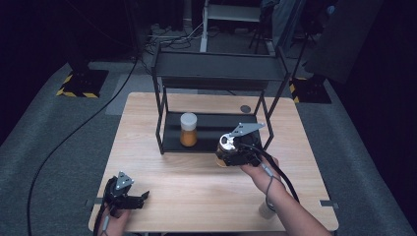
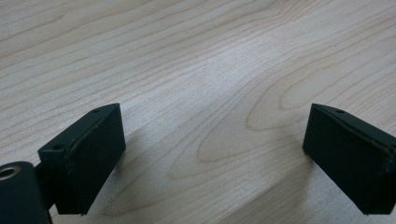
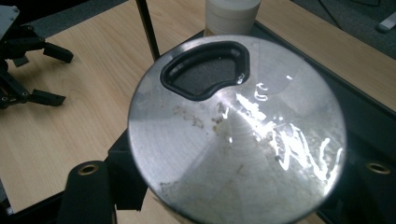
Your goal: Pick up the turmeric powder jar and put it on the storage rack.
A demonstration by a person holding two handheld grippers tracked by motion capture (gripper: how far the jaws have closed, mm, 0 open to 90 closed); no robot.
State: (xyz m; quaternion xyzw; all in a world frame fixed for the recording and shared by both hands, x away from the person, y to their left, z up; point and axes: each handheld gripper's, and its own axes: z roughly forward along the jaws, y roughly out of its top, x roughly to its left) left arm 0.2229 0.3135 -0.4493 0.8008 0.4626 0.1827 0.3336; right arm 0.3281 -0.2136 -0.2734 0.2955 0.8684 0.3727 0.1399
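My right gripper (image 1: 235, 154) is shut on a jar with a shiny metal lid (image 1: 225, 143), held just in front of the black rack's lower shelf (image 1: 216, 123). In the right gripper view that lid (image 3: 238, 135) faces the camera and shows a dark kidney-shaped opening near its top. A second jar (image 1: 188, 129) with a white lid and orange contents stands upright on the lower shelf, left of the held jar; its white lid (image 3: 232, 14) shows beyond the metal one. At the table's near left corner my left gripper (image 1: 139, 198) (image 2: 212, 140) rests open over bare wood.
The black two-tier rack (image 1: 216, 71) stands at the back middle of the wooden table (image 1: 162, 167). A small white object (image 1: 266, 210) lies near the front edge under the right forearm. The left gripper (image 3: 58, 77) also appears far off, across open tabletop.
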